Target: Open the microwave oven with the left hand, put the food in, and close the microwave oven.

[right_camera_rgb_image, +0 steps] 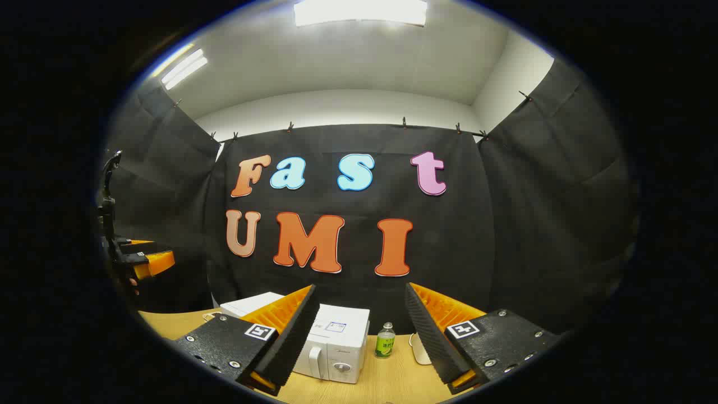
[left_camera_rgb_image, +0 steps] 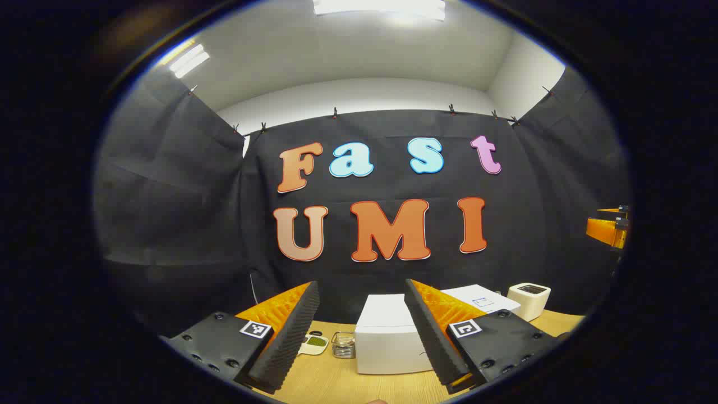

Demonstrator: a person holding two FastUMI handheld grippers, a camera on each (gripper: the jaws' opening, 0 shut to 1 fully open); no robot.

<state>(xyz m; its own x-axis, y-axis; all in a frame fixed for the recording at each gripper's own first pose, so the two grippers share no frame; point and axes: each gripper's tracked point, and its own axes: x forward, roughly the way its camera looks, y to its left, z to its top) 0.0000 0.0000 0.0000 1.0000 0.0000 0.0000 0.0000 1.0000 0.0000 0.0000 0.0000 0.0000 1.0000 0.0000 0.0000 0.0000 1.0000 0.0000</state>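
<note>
Left gripper view: the left gripper (left_camera_rgb_image: 362, 336) stands at the bottom of the frame with its fingers (left_camera_rgb_image: 291, 336) spread wide and nothing between them, raised above the light wooden bench (left_camera_rgb_image: 336, 381). Through the gap, at lower centre, sits a white box-shaped microwave oven (left_camera_rgb_image: 387, 342), seen from its plain side; whether its door is open cannot be told from here. Just left of it stand a small clear glass container (left_camera_rgb_image: 343, 344) and a small white dish holding something green (left_camera_rgb_image: 314, 343). To the right of centre, beyond the right finger, lie a flat white box (left_camera_rgb_image: 482, 297) and a small white cube-shaped appliance with a dark top (left_camera_rgb_image: 529, 299). At the far right edge the right gripper (left_camera_rgb_image: 608, 229) shows partly. Right gripper view: the right gripper (right_camera_rgb_image: 359, 339) is likewise parted wide and empty at the bottom of the frame. Behind its left finger, lower centre, the microwave oven (right_camera_rgb_image: 339, 342) shows its front with a handle and a round dial, door closed. Just right of it stands a small green-labelled bottle (right_camera_rgb_image: 385, 340). At the left edge the left gripper (right_camera_rgb_image: 148, 262) is held up in a hand.
</note>
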